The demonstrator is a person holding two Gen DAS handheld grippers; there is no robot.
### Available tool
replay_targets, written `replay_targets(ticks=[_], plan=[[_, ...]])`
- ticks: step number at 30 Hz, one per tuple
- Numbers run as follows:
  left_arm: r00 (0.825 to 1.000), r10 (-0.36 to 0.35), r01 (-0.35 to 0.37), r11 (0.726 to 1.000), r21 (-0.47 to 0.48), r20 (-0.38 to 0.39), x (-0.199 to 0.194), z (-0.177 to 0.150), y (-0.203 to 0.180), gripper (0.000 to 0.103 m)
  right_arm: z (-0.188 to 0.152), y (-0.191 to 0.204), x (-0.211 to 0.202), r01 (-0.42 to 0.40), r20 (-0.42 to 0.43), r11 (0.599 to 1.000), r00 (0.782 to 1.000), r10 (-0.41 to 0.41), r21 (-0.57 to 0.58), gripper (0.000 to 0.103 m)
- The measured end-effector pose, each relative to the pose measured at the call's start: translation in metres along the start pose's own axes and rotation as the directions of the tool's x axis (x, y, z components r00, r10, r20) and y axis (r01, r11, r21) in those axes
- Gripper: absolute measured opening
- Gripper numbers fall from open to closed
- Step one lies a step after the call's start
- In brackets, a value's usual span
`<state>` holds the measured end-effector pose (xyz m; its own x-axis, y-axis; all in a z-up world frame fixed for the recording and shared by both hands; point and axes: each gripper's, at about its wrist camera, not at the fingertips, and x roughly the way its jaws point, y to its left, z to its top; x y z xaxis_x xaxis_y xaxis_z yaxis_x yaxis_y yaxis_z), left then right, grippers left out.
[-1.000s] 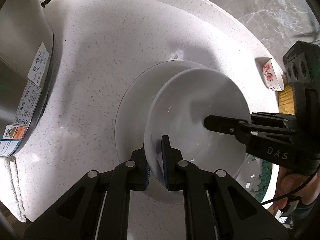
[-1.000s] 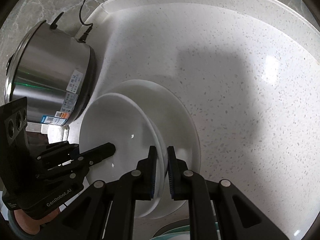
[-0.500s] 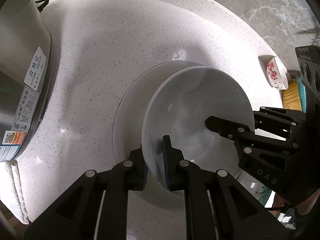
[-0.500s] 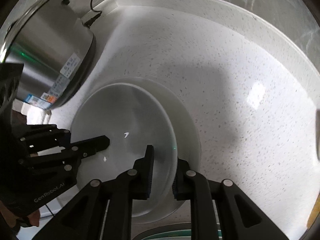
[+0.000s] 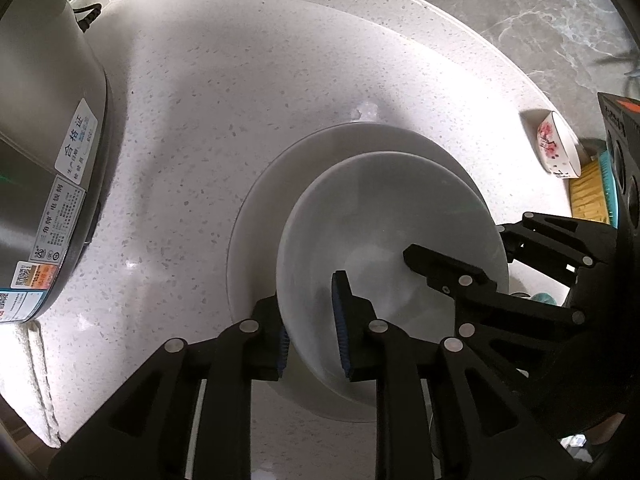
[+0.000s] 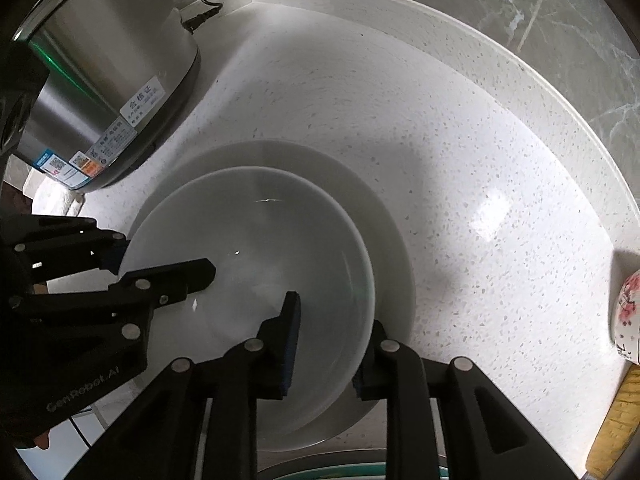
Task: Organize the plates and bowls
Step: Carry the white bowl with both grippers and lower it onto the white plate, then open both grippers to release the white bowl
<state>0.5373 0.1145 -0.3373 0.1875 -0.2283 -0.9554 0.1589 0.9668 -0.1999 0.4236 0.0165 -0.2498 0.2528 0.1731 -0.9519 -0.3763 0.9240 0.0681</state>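
A white bowl (image 5: pixel 380 216) (image 6: pixel 260 220) rests inside a larger white plate (image 5: pixel 256 240) (image 6: pixel 384 232) on the speckled white counter. My left gripper (image 5: pixel 308 304) straddles the bowl's near rim, one finger outside and one inside. Its jaws are opening and the inner pad stands clear of the rim. My right gripper (image 6: pixel 332 320) straddles the opposite rim the same way, jaws opening, with a gap at the pads. Each gripper shows in the other's view: the right gripper (image 5: pixel 472 236) and the left gripper (image 6: pixel 160 254).
A stainless steel rice cooker (image 5: pixel 40 160) (image 6: pixel 100 60) stands close on the left, its cord plugged in behind. A small flower-patterned bowl (image 5: pixel 556 148) (image 6: pixel 626 312) sits at the right by a yellow board (image 5: pixel 588 196). The raised counter lip and marble wall run behind.
The bowl, held tilted by both grippers, has come down level onto the plate. Both pairs of jaws have parted from its rim. The right gripper has rolled.
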Motion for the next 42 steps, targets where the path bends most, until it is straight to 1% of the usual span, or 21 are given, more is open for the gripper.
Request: replay_targets(ticks=[7,12,16,21,23,26,31,34,36,37,38,39,41,42], plan=[[1.000,-0.011,0.011,1.000,-0.002,0.005,-0.001,-0.001,0.001,0.022,-0.004,0.002,0.001,0.013,0.023,1.000,1.000,-0.012,-0.027,0.024],[0.999,-0.031,0.032,0.999,-0.016,0.008,-0.004,-0.006,0.005,0.022,-0.013,0.011,0.000,0.031,0.039,0.998,0.999,-0.028,-0.061,0.030],[0.999,-0.042,0.042,0.999,-0.015,0.012,-0.008,-0.009,0.007,0.023,-0.014,0.011,-0.001,0.020,0.039,0.998,0.999,-0.018,-0.057,0.032],[0.998,-0.063,0.064,0.998,-0.016,0.019,-0.014,-0.014,0.010,0.023,-0.014,0.013,-0.001,0.015,0.046,0.998,0.999,-0.012,-0.065,0.040],[0.998,-0.063,0.063,0.998,-0.013,0.021,-0.014,-0.014,0.011,0.023,-0.014,0.014,0.001,0.024,0.051,0.997,0.998,-0.020,-0.080,0.041],[0.998,-0.064,0.064,0.998,-0.014,0.017,-0.015,-0.011,0.014,0.024,-0.017,0.016,0.000,0.029,0.057,0.995,0.998,-0.023,-0.094,0.041],[0.997,-0.071,0.071,0.997,0.004,0.008,-0.015,-0.007,0.012,0.027,-0.018,0.013,-0.001,0.023,0.063,0.996,0.998,-0.018,-0.083,0.041],[0.995,-0.098,0.098,0.995,-0.006,0.014,-0.016,-0.004,0.015,0.032,-0.017,0.009,-0.002,0.000,0.070,0.998,0.998,0.004,-0.056,0.041],[0.993,-0.114,0.115,0.993,-0.014,0.021,-0.019,-0.001,0.015,0.041,-0.017,0.006,-0.003,-0.021,0.071,0.999,0.997,0.024,-0.040,0.041],[0.993,-0.118,0.119,0.993,-0.014,0.030,-0.021,0.000,0.015,0.043,-0.017,0.005,-0.004,-0.026,0.073,0.999,0.997,0.029,-0.034,0.041],[0.993,-0.114,0.115,0.993,-0.011,0.039,-0.024,0.001,0.015,0.051,-0.017,0.005,-0.006,-0.021,0.078,0.999,0.997,0.023,-0.034,0.042],[0.993,-0.104,0.105,0.994,-0.010,0.047,-0.027,0.002,0.015,0.063,-0.017,0.005,-0.007,-0.017,0.082,0.999,0.996,0.020,-0.032,0.043],[0.991,-0.125,0.126,0.992,-0.018,0.056,-0.031,0.005,0.015,0.066,-0.015,0.004,-0.012,-0.032,0.097,0.999,0.995,0.033,-0.019,0.051],[0.991,-0.123,0.125,0.992,-0.020,0.061,-0.034,0.005,0.016,0.066,-0.014,0.003,-0.014,-0.028,0.105,0.999,0.994,0.030,-0.018,0.052]])
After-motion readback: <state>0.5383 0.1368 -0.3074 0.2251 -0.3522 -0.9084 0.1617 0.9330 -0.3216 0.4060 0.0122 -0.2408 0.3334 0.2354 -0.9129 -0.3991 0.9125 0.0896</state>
